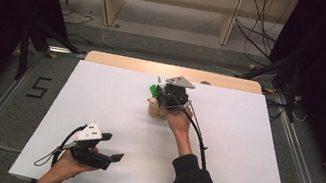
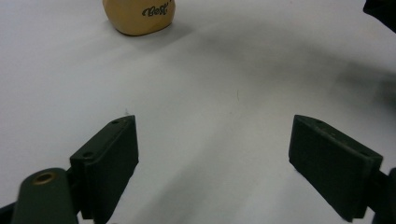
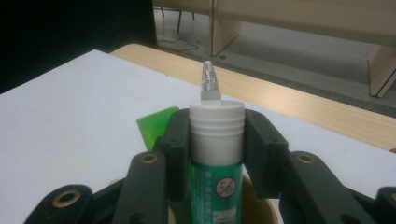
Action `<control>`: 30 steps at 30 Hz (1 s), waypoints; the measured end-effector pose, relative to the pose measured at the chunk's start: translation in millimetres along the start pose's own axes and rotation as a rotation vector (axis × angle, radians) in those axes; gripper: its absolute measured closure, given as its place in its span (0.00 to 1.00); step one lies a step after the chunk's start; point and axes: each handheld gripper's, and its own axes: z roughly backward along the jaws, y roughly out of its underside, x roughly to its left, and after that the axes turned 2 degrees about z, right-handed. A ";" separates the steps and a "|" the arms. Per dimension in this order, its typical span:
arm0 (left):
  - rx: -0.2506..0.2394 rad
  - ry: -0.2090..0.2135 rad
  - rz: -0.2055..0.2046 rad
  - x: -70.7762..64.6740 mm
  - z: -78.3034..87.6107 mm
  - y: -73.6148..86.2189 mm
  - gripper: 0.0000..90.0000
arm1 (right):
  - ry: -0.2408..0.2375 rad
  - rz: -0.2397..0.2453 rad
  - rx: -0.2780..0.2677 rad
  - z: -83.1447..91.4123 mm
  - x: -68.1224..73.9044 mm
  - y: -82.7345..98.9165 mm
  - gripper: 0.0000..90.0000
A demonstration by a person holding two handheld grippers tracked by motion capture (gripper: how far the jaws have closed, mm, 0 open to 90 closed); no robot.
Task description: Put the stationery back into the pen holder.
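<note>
The right gripper (image 3: pixel 217 149) pinches a green glue bottle (image 3: pixel 215 154) upright, seemingly over a tan cup (image 1: pixel 155 109) near the worktop's (image 1: pixel 100 90) far edge. The left gripper's (image 2: pixel 212 154) fingers stand spread and empty near the front-left corner.

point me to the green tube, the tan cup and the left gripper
green tube (image 3: pixel 215 140): right gripper view, its white collar.
tan cup (image 2: pixel 138 16): left gripper view, its printed side.
left gripper (image 1: pixel 114 147): high view, between its open jaw tips.

The white table top (image 1: pixel 96 110) is bright under light from above, while both sides of the room are very dark. Soft grey shadows lie on it in the left gripper view. All 3 pictures look a bit blurry and grainy
</note>
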 end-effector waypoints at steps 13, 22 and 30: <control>0.000 -0.001 0.002 0.1 0.2 0.0 0.17 | -0.002 -0.008 -0.022 10.6 -4.3 -0.7 0.72; 0.001 -0.001 0.003 -0.7 -0.3 0.0 0.17 | -0.019 -0.061 -0.044 13.0 -11.2 2.1 0.73; 0.001 -0.001 0.001 -0.3 0.2 -0.2 0.17 | -0.005 -0.051 -0.055 9.5 -6.0 2.0 0.73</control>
